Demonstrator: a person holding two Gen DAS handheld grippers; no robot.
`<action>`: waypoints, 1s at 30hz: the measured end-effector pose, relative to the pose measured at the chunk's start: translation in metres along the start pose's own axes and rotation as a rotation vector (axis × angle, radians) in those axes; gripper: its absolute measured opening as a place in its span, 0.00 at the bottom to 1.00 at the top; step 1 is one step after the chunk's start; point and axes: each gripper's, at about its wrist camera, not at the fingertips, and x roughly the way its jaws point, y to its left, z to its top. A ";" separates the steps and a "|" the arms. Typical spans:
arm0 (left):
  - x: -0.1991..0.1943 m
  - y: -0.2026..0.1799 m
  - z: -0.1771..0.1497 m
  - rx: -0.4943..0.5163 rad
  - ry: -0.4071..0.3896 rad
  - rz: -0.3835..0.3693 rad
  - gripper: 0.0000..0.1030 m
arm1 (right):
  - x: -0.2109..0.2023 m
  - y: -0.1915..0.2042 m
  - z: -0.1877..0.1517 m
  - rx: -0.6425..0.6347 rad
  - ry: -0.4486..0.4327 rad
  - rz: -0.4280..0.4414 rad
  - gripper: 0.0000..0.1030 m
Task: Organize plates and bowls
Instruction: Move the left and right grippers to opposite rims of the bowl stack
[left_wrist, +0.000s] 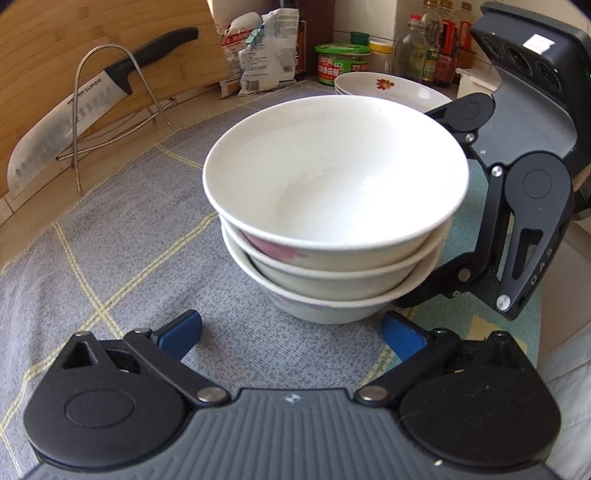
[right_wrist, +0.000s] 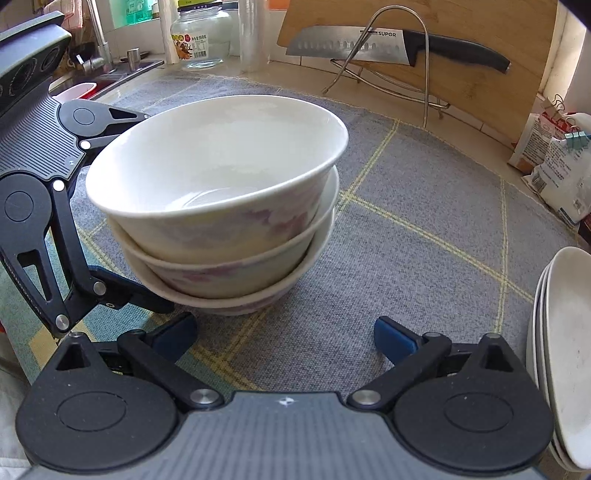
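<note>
Stack of three bowls (left_wrist: 332, 221) sits on the mat on the tabletop, just ahead of the left hand-held gripper (left_wrist: 291, 332), jaws wide w/ nothing between, while the right hand-held gripper (right_wrist: 284, 336), also wide & empty, has the stack ahead-left.

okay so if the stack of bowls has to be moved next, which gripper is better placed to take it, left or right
Probably the left. The left gripper is open with its fingers spread either side of the bowl stack, squarely facing its base. The right gripper, also open, sits off to one side, the stack left of its centre.
</note>
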 end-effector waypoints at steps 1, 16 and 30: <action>0.000 0.001 -0.001 0.013 -0.014 -0.011 1.00 | 0.000 0.000 0.000 0.001 -0.002 0.000 1.00; 0.000 0.003 -0.009 0.020 -0.082 -0.018 1.00 | -0.001 -0.004 -0.005 -0.056 -0.054 0.036 1.00; 0.008 0.003 0.003 0.009 -0.009 -0.007 1.00 | 0.000 -0.012 -0.003 -0.147 -0.079 0.101 1.00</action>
